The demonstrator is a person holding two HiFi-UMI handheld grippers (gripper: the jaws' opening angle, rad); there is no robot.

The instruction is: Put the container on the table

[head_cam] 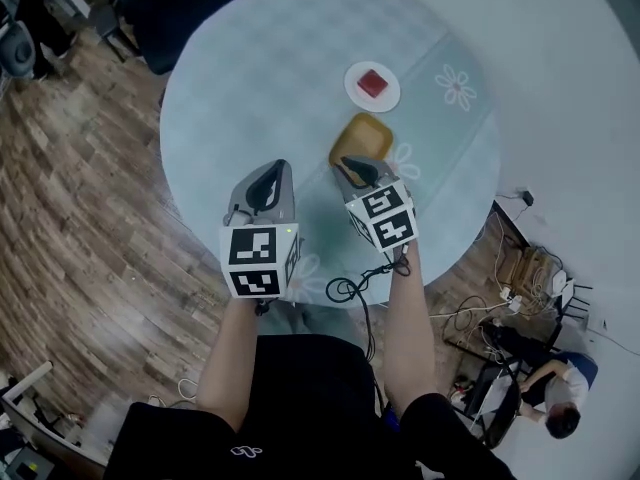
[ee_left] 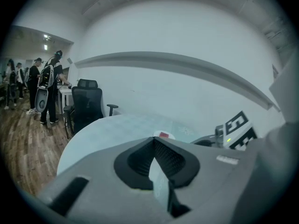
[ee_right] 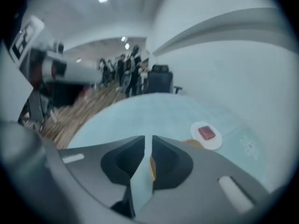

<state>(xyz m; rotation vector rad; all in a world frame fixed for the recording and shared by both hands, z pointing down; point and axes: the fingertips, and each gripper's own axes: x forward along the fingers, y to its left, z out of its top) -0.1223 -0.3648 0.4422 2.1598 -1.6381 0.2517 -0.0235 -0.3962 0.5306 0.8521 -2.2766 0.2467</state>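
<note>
While both grippers hover over the near edge of the round table, the head view shows the yellow container lying on the cloth just beyond the right gripper, whose tip overlaps its near rim. Past it sits a white plate bearing 1 red block. The left gripper is beside the right one, over bare cloth.

Looking along the left gripper, its 2 jaws meet at the tips with nothing between them. An office chair and several people stand behind the table.

Along the right gripper, the jaws are a thin slit apart and clamp nothing. The container peeks over the right jaw, short of the plate.
</note>
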